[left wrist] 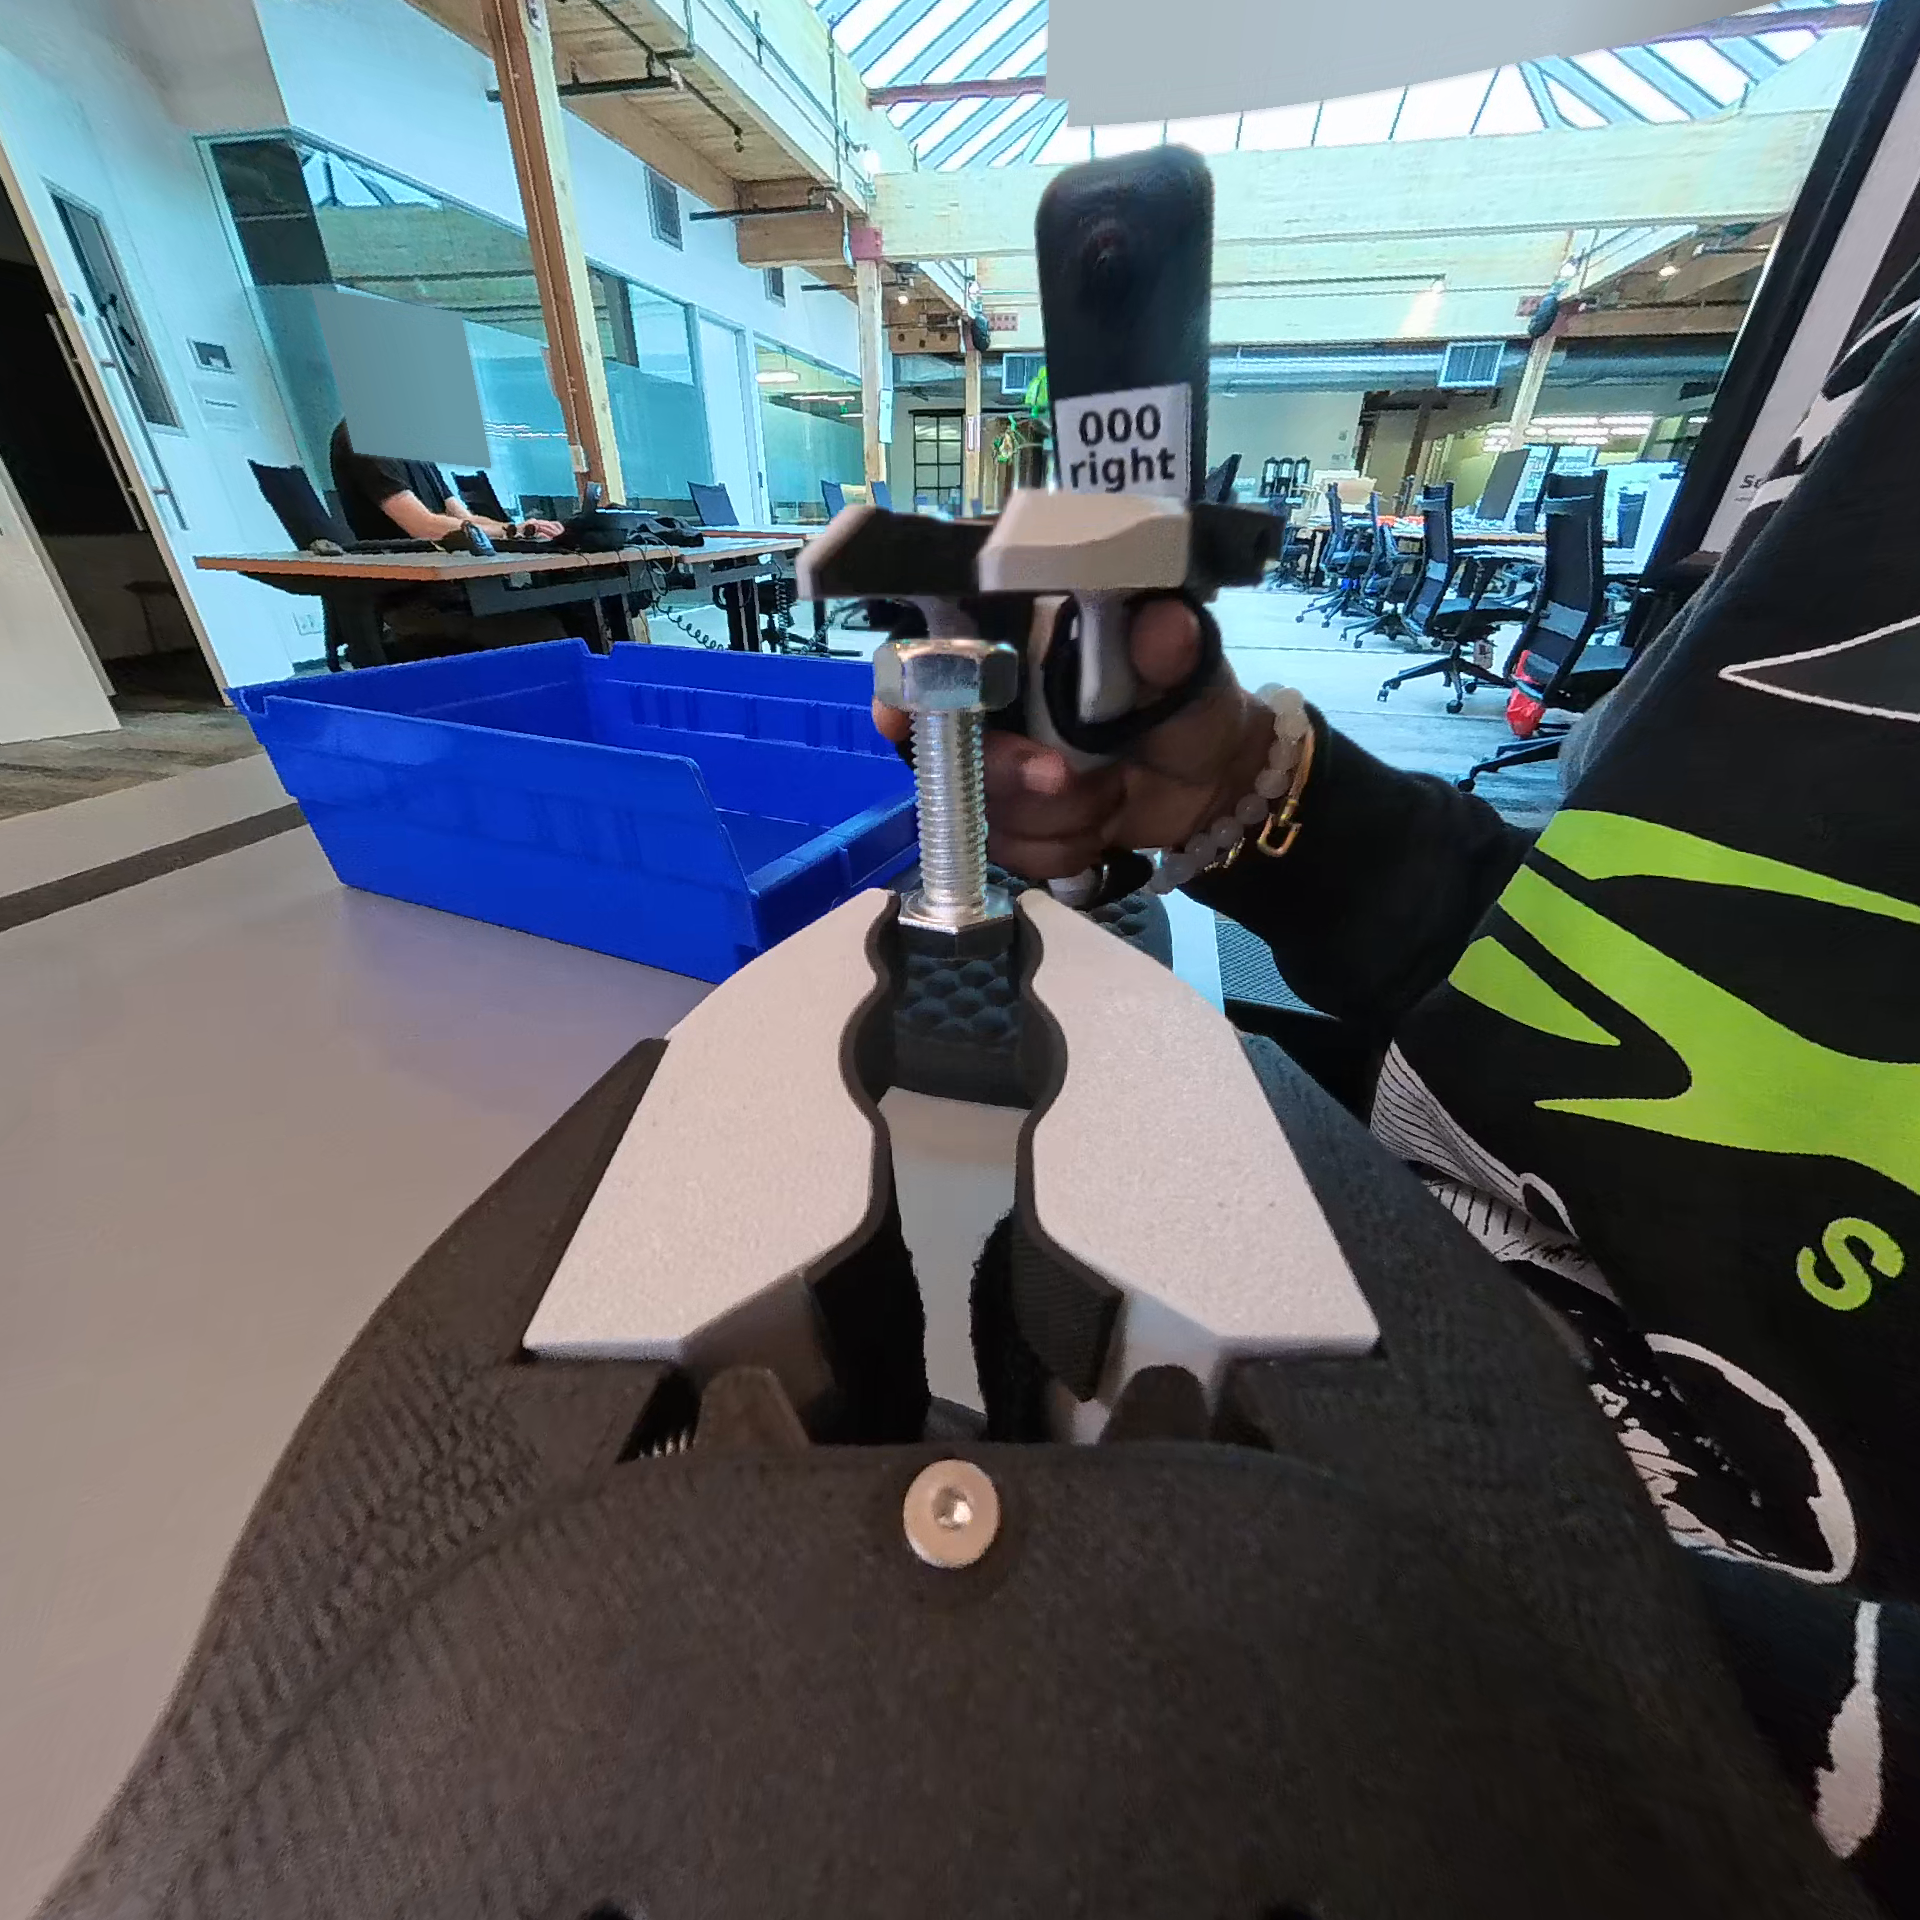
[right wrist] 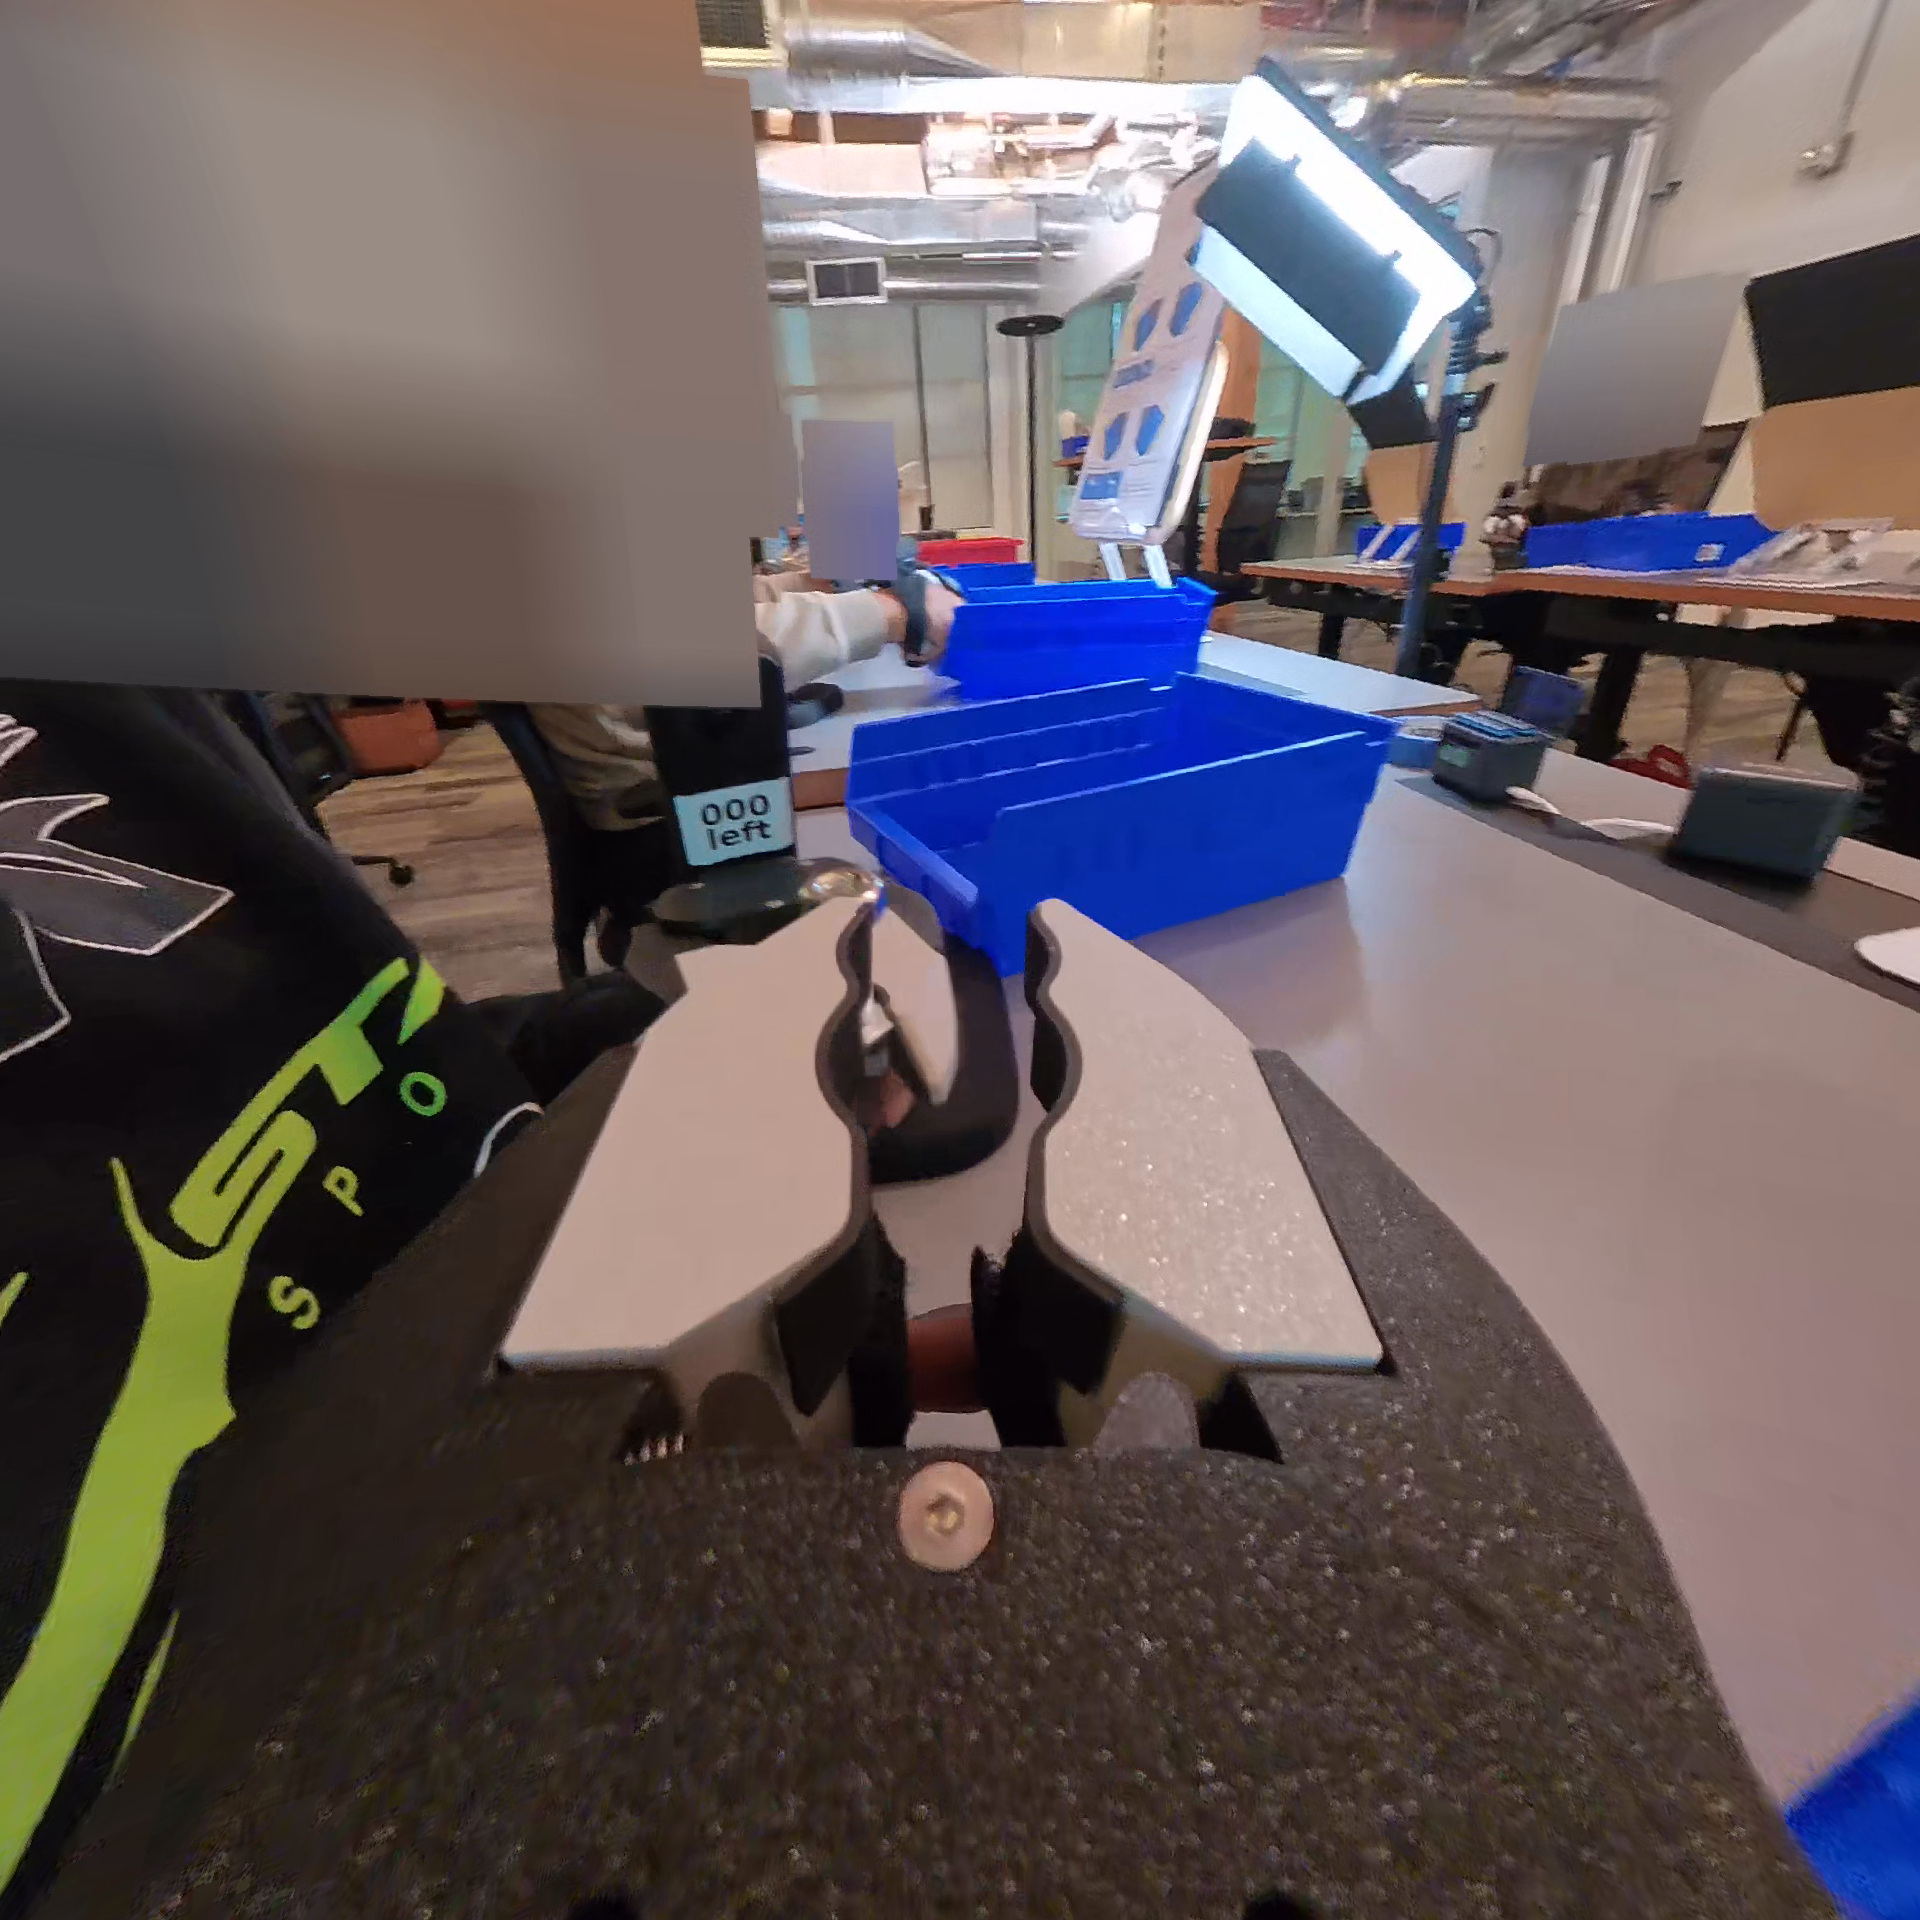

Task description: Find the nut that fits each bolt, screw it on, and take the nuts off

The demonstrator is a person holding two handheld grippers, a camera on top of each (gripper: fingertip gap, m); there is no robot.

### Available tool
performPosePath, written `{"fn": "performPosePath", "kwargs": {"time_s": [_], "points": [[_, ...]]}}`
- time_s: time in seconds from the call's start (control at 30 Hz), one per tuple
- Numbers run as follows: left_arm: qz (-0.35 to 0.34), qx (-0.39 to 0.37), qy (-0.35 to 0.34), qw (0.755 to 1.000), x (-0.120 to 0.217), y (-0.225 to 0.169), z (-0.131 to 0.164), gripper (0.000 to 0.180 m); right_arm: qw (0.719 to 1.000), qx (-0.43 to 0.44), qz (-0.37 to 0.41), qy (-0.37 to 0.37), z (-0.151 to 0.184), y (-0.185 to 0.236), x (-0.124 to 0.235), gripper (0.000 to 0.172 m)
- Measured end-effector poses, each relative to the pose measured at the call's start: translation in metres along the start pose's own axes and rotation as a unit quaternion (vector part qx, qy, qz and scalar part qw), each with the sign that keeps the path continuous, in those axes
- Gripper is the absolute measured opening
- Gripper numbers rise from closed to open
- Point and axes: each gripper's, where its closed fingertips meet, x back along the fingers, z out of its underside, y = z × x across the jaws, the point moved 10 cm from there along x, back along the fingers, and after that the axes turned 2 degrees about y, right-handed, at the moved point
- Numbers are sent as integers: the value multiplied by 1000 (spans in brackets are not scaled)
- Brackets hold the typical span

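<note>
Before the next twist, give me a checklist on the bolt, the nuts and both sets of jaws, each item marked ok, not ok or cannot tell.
1. Left gripper clamped on the lower hex piece at the bolt's bottom end: ok.
2. Silver bolt upright, threads exposed: ok.
3. Upper hex piece sits at the top of the bolt: ok; which of the two hex pieces is the nut: cannot tell.
4. Right gripper closed on the upper hex piece: not ok, the jaws stand apart.
5. Blue bin clear of the bolt, behind it on the table: ok.
</note>
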Motion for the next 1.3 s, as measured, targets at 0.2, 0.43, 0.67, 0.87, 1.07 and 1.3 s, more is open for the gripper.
{"fn": "performPosePath", "kwargs": {"time_s": [0.2, 0.43, 0.67, 0.87, 1.07, 1.3], "points": [[-4, -2, 5, 1000, -1, 0, 0, 18, 998, 22, -39, 49, -5, 11, -27, 33], [-6, -4, 5, 1000, -1, -1, 0, 18, 988, 61, -52, 132, -14, 14, -34, 19], [5, -3, 4, 1000, -1, -1, 0, 18, 994, 64, -61, 58, -28, 11, -20, 18], [1, -1, 0, 1000, 0, 0, 0, 18, 976, 81, 186, 84, -49, -30, 39, 18], [0, 0, 1, 1000, 0, 0, 0, 18, 900, -13, 373, 226, -25, -76, 88, 18], [-2, 0, 1, 1000, 0, 0, 0, 18, 826, -95, 368, 417, 13, -121, 82, 19]]}}
